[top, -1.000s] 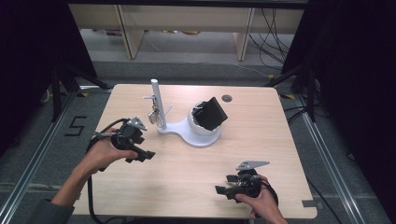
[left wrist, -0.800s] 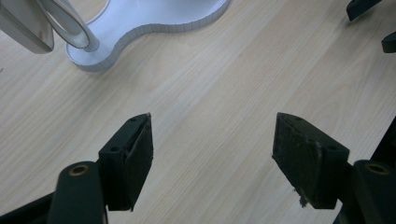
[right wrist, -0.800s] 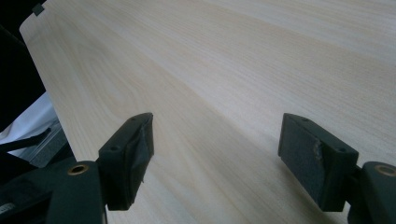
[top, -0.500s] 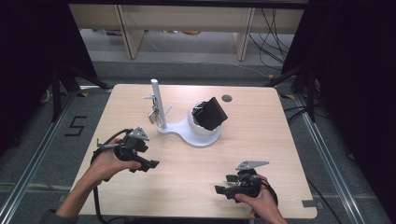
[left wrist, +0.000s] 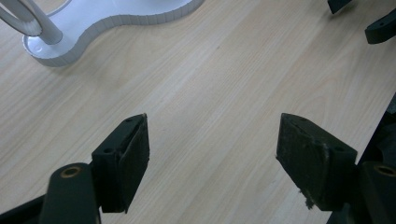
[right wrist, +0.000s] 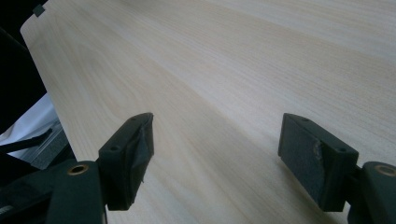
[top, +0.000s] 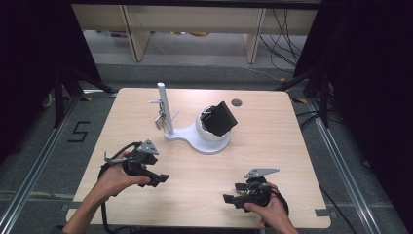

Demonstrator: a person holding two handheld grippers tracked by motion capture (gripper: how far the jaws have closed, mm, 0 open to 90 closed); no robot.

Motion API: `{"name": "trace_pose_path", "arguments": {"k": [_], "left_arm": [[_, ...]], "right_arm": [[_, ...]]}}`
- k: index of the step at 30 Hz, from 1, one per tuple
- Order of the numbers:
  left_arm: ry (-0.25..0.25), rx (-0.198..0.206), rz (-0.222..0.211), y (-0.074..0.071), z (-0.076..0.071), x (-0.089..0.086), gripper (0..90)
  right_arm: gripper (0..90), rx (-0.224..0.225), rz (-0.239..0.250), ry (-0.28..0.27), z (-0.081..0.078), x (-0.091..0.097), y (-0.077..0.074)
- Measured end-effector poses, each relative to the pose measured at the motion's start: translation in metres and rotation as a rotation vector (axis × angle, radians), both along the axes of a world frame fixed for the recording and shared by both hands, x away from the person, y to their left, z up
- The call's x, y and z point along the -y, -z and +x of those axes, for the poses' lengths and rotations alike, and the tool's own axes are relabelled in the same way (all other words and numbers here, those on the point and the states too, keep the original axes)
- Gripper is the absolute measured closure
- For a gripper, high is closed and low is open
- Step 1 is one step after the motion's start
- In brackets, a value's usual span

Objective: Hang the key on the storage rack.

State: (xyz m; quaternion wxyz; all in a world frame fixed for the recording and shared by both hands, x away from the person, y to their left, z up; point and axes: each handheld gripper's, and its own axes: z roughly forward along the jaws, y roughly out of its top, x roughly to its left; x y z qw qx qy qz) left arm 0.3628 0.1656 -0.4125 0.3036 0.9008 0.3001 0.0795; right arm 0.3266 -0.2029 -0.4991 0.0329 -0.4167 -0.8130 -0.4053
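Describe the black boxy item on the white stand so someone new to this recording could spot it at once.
Start at the wooden table and find the white stand near its middle. Its thin post rises at the left; its round cup is at the right. The black box sits tilted in that cup, the only dark, blocky thing on the stand.

– What's under my jaws?
– A pale wooden table (top: 272, 146), grain running across it. A white stand (top: 202, 139) sits on it toward the far middle, with a thin upright post at its left end.
– Anything else?
– A small dark round spot (top: 236, 102) lies near the far edge, right of the stand.
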Motion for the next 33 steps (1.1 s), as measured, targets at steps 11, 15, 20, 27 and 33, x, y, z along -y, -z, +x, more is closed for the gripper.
{"name": "trace_pose_path", "arguments": {"k": [11,15,20,27,33], "left_arm": [[-0.016,0.037,-0.042,0.020,-0.015,0.001,24.7],[-0.025,0.042,-0.057,0.030,-0.020,0.003,24.7],[-0.036,0.074,-0.090,0.042,-0.027,0.004,24.1],[-0.051,0.101,-0.121,0.055,-0.037,0.004,23.8],[-0.072,0.119,-0.151,0.065,-0.047,-0.002,23.7]], "right_arm": [[27.8,0.002,0.014,-0.010,0.000,-0.001,0.001],[27.8,0.003,0.005,-0.004,0.000,0.000,0.001],[27.8,-0.006,0.004,0.005,-0.001,-0.001,0.000],[27.7,0.002,0.010,-0.007,0.000,-0.001,0.001],[24.4,0.013,-0.012,-0.003,-0.002,-0.003,0.000]]}}
